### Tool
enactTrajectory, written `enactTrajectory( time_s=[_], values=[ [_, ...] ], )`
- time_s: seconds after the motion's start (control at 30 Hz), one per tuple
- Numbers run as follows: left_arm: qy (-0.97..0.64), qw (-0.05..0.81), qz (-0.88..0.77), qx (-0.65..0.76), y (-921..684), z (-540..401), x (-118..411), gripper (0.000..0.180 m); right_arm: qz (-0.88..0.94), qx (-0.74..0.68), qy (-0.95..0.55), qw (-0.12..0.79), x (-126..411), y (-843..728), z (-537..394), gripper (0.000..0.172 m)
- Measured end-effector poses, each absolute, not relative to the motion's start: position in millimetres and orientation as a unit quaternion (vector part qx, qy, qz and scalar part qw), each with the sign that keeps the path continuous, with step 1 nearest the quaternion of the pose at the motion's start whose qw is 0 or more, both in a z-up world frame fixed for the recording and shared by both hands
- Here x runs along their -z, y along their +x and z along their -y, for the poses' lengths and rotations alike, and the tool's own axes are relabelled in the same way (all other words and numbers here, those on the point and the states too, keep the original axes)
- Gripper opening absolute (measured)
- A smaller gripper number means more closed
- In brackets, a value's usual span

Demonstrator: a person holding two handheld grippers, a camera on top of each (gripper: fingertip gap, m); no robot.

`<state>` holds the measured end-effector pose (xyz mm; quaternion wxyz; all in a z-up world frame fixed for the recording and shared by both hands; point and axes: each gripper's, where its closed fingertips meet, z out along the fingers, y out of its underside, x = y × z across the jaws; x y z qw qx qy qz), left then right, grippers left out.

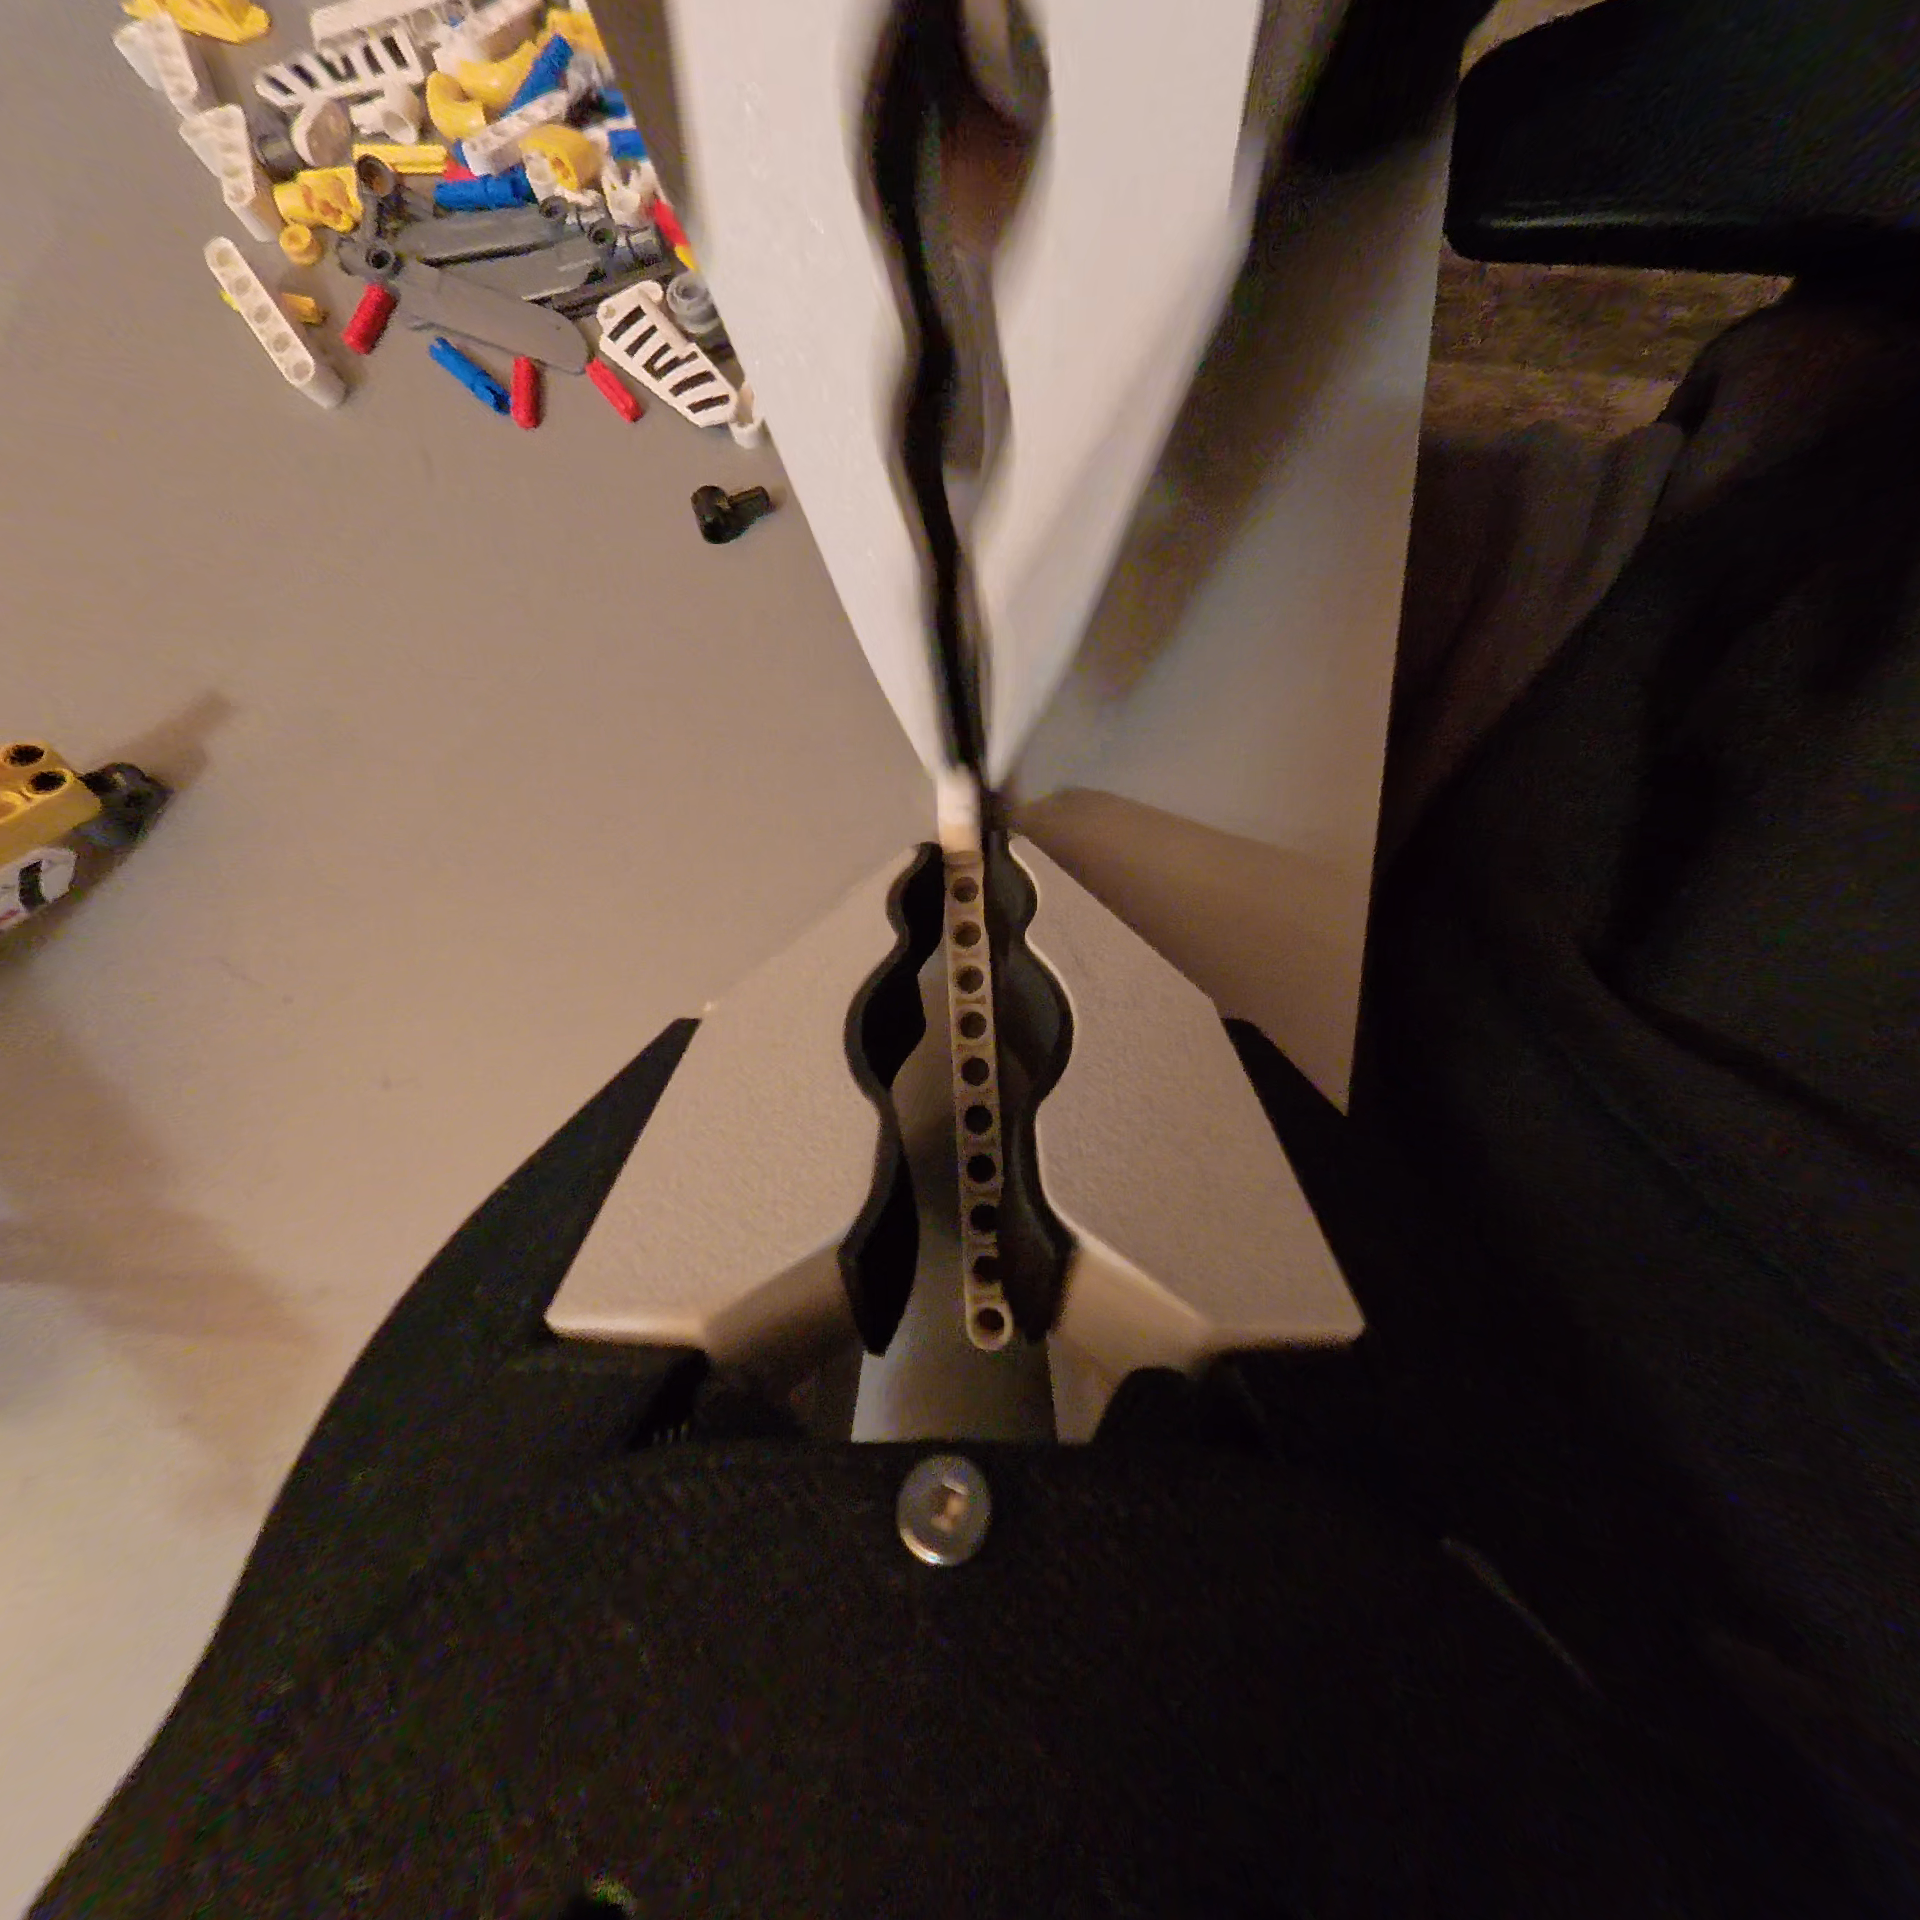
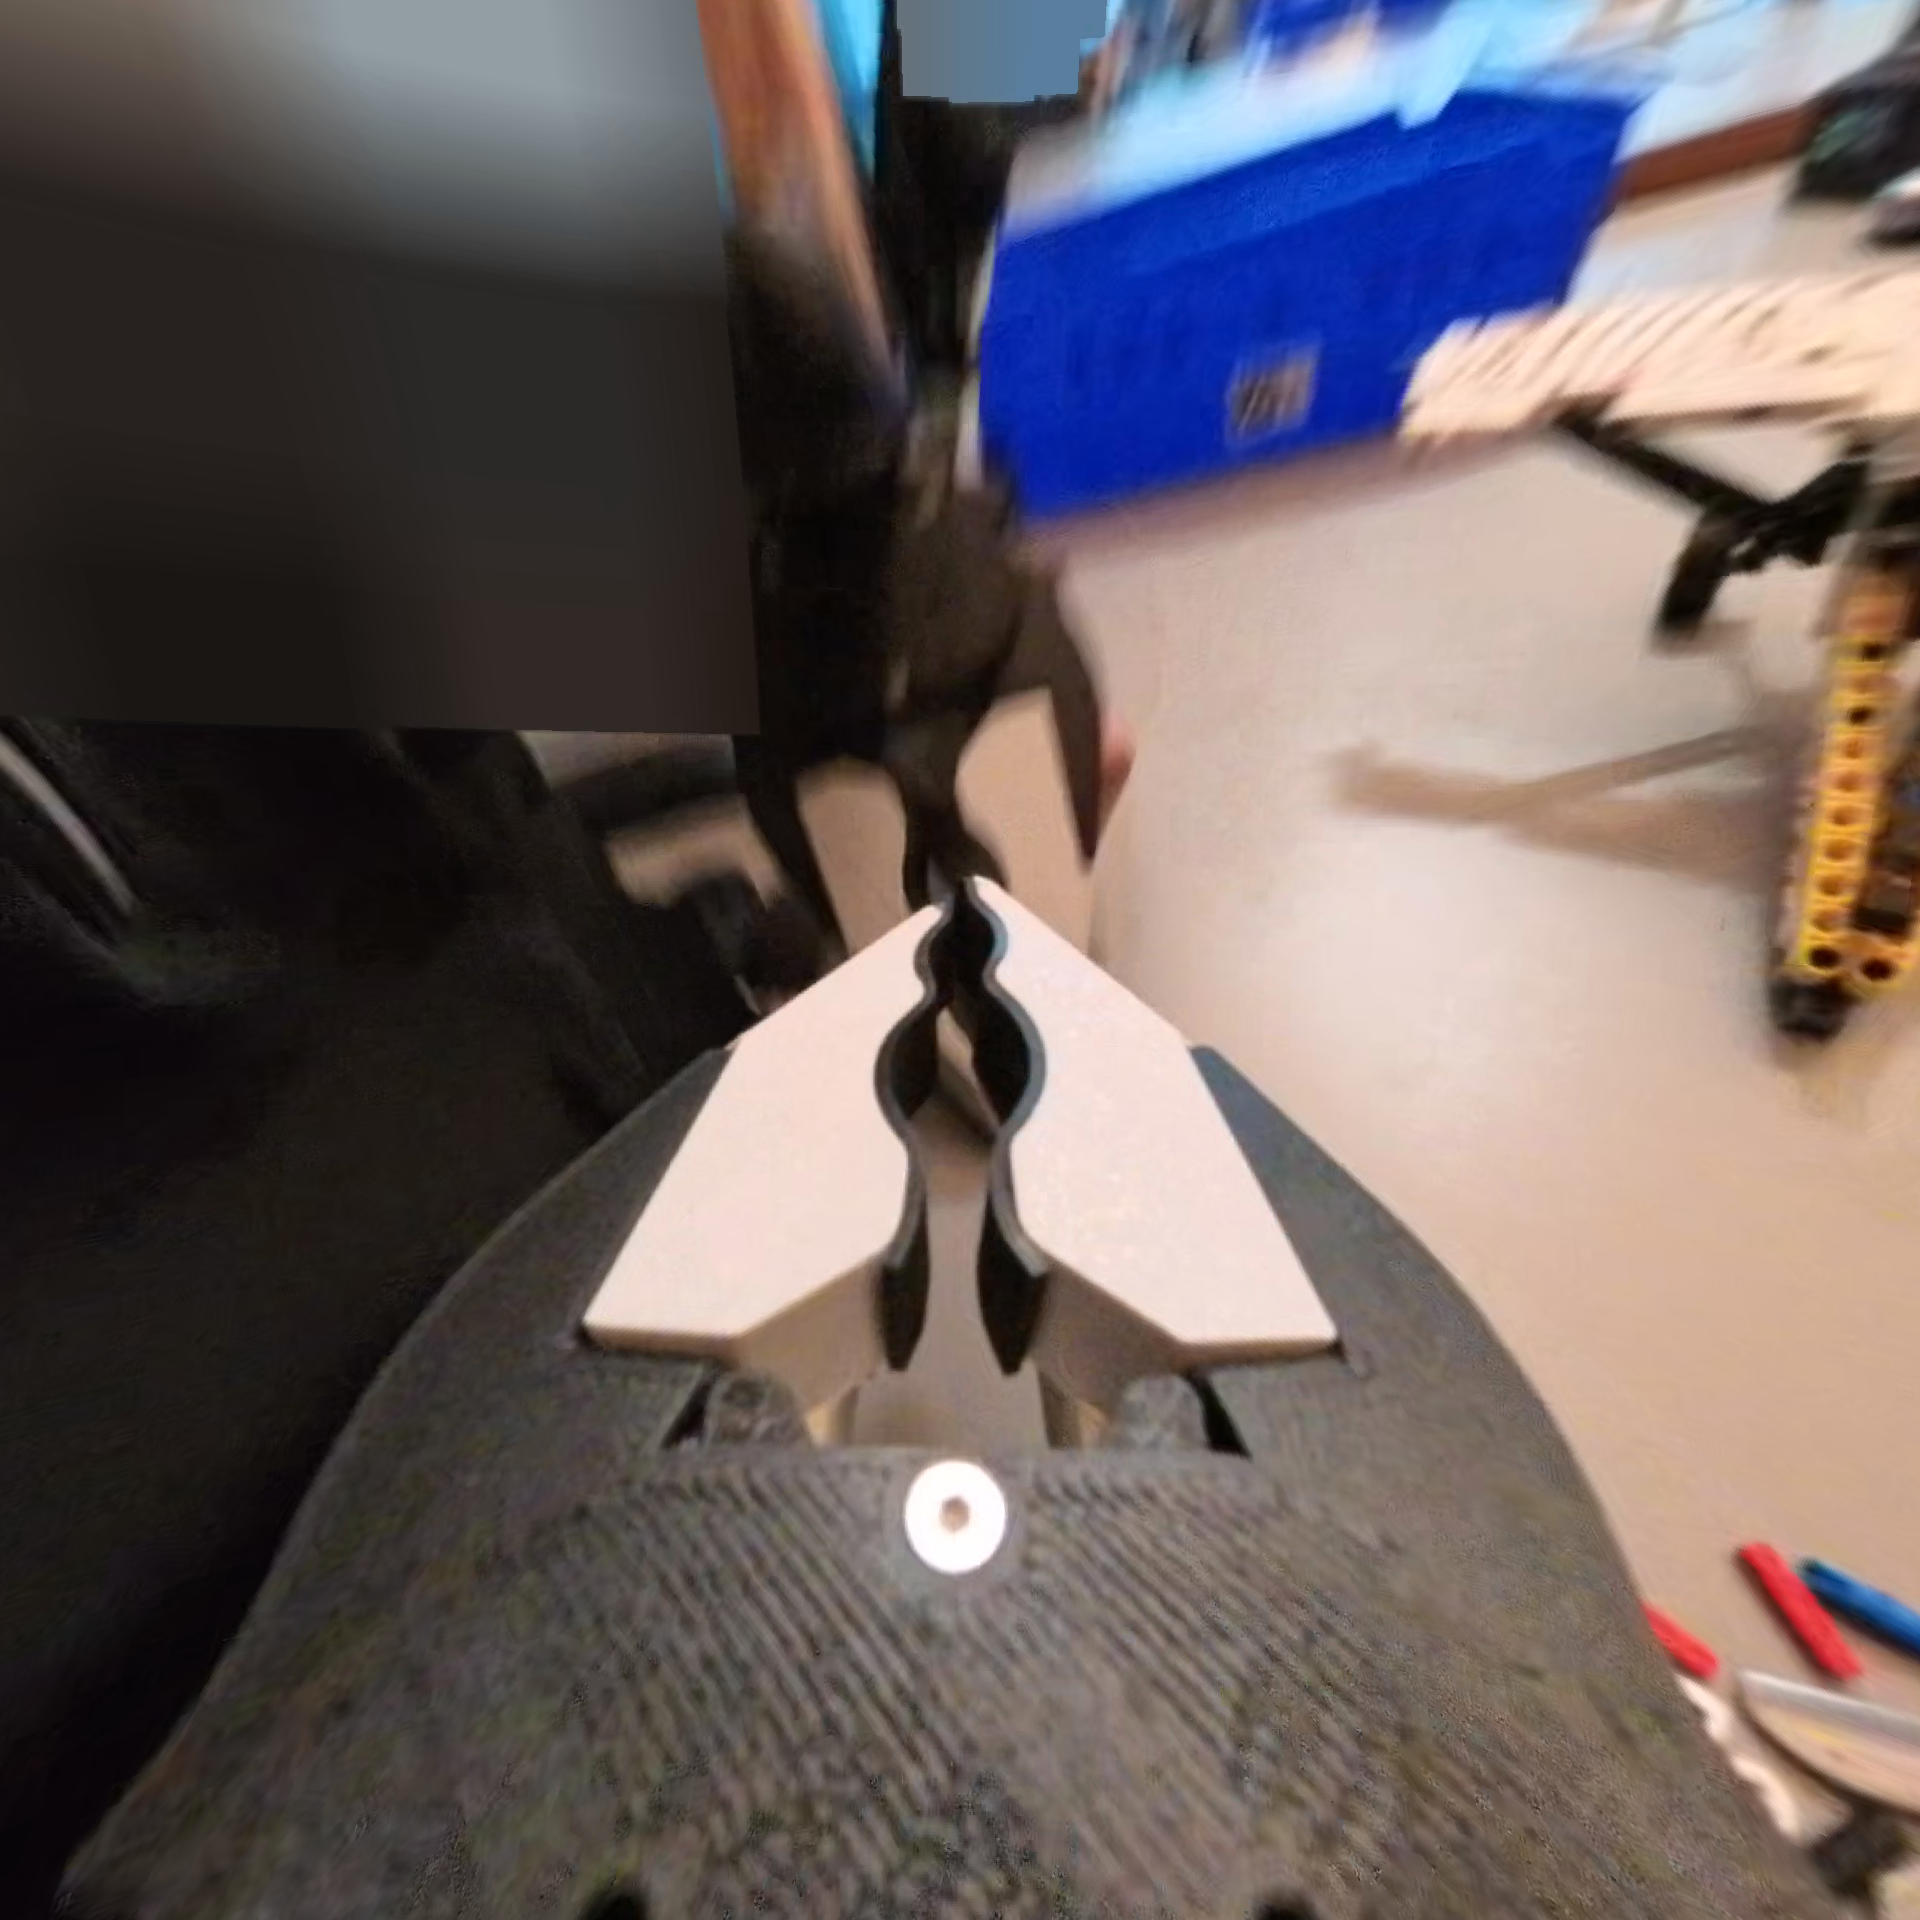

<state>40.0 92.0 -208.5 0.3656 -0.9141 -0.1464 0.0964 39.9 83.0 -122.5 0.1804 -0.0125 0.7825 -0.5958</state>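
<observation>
My left gripper point(image 1: 961, 847) has its jaws clamped on a white perforated beam point(image 1: 977, 1091). The right gripper point(image 1: 961, 769), jaws closed, pinches a pale pin at the beam's far tip; any misalignment could twist the beam loose.

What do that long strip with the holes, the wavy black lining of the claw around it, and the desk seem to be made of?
Holed beam: apparently rigid moulded plastic, off-white, matte, with evenly spaced round holes. Wavy pads: probably rubber or soft plastic, black, dull, no glare. Table: smooth pale surface, perhaps laminate; soft shadows, no grain visible.
</observation>
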Motion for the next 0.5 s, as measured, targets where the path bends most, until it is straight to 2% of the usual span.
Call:
enactTrajectory(
  time_s=[0.03, 0.1, 0.13, 0.23, 0.3, 0.33, 0.5],
  values=[
    [-0.915, 0.363, 0.144, -0.098, 40.3, -92.4, 208.9, 0.009, -0.786, 0.593, 0.0, 0.177, 120.0, 31.4, -83.4, 0.0],
    [-0.915, 0.364, 0.14, -0.099, 40.3, -92.5, 208.9, 0.009, -0.846, 0.531, -0.037, 0.016, 144.2, 2.3, -91.5, 0.0],
    [-0.915, 0.364, 0.141, -0.1, 40.3, -92.5, 209.0, 0.009, -0.858, 0.512, -0.047, -0.001, 149.8, 1.6, -96.2, 0.0],
    [-0.915, 0.366, 0.146, -0.085, 40.4, -92.9, 208.7, 0.009, -0.864, 0.496, -0.048, 0.077, 157.9, 20.3, -104.8, 0.0],
    [-0.915, 0.369, 0.144, -0.077, 40.5, -94.0, 208.6, 0.008, -0.877, 0.467, -0.05, 0.099, 174.0, 25.5, -108.8, 0.018],
    [-0.916, 0.368, 0.141, -0.078, 40.5, -95.2, 208.6, 0.008, -0.881, 0.456, -0.056, 0.113, 180.3, 30.2, -109.3, 0.019],
    [-0.916, 0.369, 0.137, -0.077, 40.9, -99.7, 208.5, 0.008, -0.889, 0.437, -0.09, 0.105, 190.8, 38.3, -101.7, 0.005]
  ],
)
